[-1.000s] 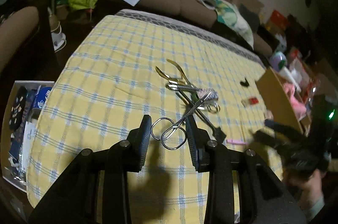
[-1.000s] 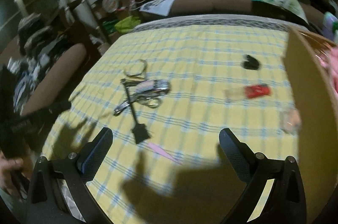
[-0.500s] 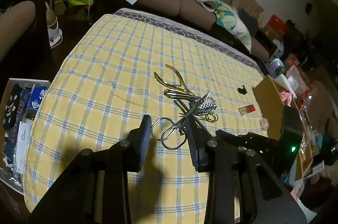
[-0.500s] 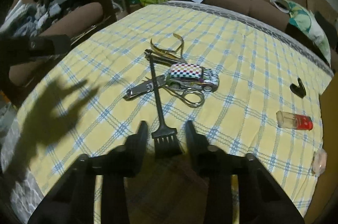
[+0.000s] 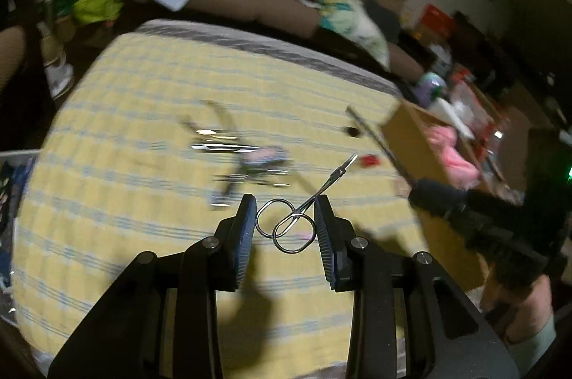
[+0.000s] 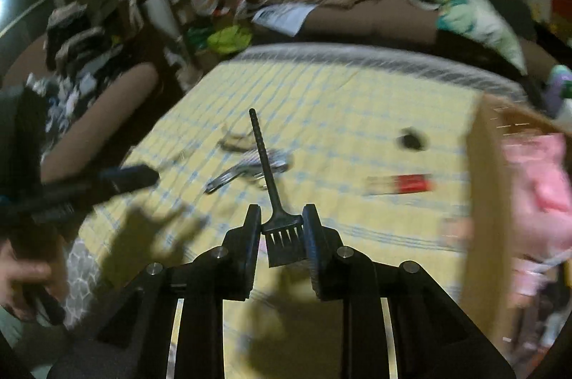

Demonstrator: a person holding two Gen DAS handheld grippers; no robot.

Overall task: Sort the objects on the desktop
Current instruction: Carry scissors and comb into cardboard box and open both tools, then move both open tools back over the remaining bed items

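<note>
The left claw pinched small steel scissors by their finger loops, blades pointing up and away, lifted clear of the yellow checked counter. The right claw gripped a black brush at its bristle head, handle pointing away. Blurred metal tools and a red-capped tube lay mid-counter; a cardboard box stood at its right edge.

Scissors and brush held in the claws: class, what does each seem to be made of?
Scissors: probably polished steel; thin silvery loops and blades catch glints. Brush: likely matte black plastic; its ridged handle and moulded head show no shine.
</note>
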